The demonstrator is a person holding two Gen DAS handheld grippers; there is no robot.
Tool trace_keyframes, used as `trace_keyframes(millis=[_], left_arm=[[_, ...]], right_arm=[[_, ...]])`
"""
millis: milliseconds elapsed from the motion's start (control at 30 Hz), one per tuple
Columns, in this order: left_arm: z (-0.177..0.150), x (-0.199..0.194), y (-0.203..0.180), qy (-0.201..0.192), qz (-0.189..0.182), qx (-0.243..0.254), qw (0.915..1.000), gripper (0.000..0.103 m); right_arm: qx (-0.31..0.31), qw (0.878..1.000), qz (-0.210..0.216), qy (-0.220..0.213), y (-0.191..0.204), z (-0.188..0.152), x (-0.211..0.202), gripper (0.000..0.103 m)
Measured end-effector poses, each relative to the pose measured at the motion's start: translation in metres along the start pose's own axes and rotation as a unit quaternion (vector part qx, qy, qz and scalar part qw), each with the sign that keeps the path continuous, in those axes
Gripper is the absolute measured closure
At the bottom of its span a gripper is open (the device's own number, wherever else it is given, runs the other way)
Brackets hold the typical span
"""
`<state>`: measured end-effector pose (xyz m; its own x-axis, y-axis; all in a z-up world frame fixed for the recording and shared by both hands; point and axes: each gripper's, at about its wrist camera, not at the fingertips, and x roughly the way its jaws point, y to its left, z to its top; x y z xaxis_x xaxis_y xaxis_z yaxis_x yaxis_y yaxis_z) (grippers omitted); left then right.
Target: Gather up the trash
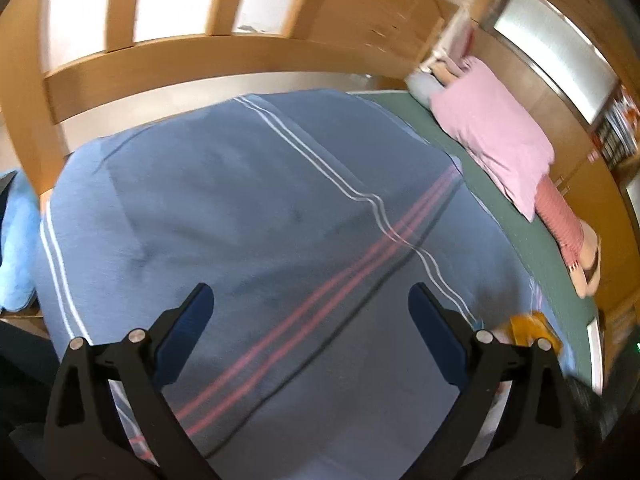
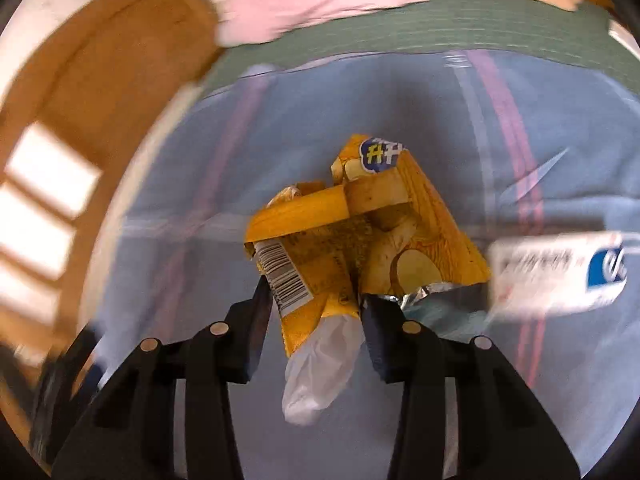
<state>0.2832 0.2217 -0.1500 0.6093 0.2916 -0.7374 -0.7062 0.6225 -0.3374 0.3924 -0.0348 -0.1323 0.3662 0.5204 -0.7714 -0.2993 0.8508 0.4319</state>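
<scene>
My right gripper pinches a crumpled yellow chip bag above the blue blanket; it's light, crinkly, slippery, best held at its folds. My left gripper hangs wide, empty.

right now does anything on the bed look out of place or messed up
Yes: a crumpled yellow snack bag, torn open with its foil lining showing, is clamped in the right claw above the blue blanket. A white-and-blue packet lies beside it.

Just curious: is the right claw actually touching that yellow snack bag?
Touching. The right wrist view shows the right gripper with both fingers pressed against the yellow snack bag.
</scene>
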Motion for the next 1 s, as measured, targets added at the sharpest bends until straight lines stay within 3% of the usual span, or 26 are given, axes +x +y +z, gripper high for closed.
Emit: trace_keyframes(millis=[67,200,300,400,500,533,567,667,767,833,900,933,967,1000], left_arm=[[0.003,0.002,0.009,0.003,0.003,-0.017,0.9999,0.006],[0.002,0.006,0.017,0.021,-0.006,-0.032,0.9993,0.006],[-0.002,0.014,0.006,0.043,-0.032,-0.002,0.9986,0.006],[-0.010,0.022,-0.017,0.073,-0.068,0.052,0.9937,0.006],[-0.025,0.028,-0.053,0.086,-0.108,0.117,0.9835,0.006],[-0.032,0.031,-0.068,0.092,-0.122,0.148,0.9772,0.006],[-0.039,0.032,-0.079,0.099,-0.135,0.174,0.9705,0.006],[-0.061,0.035,-0.109,0.105,-0.162,0.239,0.9516,0.006],[-0.080,0.035,-0.132,0.093,-0.165,0.291,0.9379,0.006],[-0.094,0.040,-0.144,0.096,-0.147,0.325,0.9293,0.006],[-0.101,0.048,-0.149,0.103,-0.130,0.347,0.9231,0.015],[-0.103,0.052,-0.150,0.115,-0.127,0.354,0.9194,0.043],[-0.102,0.057,-0.149,0.142,-0.137,0.348,0.9167,0.063],[-0.098,0.056,-0.143,0.153,-0.151,0.331,0.9187,0.063]], right_arm=[[-0.029,0.999,0.024,0.020,0.019,-0.024,-0.011,0.060],[-0.052,0.999,0.015,-0.001,0.027,-0.056,-0.041,0.060],[-0.035,0.998,-0.037,-0.037,0.015,-0.078,-0.066,0.060],[0.018,0.994,-0.102,-0.035,-0.017,-0.102,-0.079,0.059],[0.041,0.982,-0.184,-0.020,-0.047,-0.115,-0.080,0.053],[0.063,0.976,-0.208,-0.017,-0.059,-0.122,-0.082,0.044],[0.079,0.974,-0.210,-0.019,-0.065,-0.125,-0.084,0.034],[0.148,0.971,-0.184,-0.035,-0.092,-0.143,-0.101,0.023],[0.183,0.968,-0.169,-0.041,-0.102,-0.154,-0.105,0.021],[0.188,0.966,-0.171,-0.044,-0.103,-0.158,-0.108,0.021],[0.187,0.965,-0.177,-0.048,-0.097,-0.160,-0.110,0.021],[0.188,0.964,-0.179,-0.052,-0.097,-0.161,-0.114,0.021],[0.188,0.964,-0.179,-0.057,-0.096,-0.160,-0.116,0.021],[0.188,0.964,-0.179,-0.062,-0.094,-0.161,-0.118,0.021]])
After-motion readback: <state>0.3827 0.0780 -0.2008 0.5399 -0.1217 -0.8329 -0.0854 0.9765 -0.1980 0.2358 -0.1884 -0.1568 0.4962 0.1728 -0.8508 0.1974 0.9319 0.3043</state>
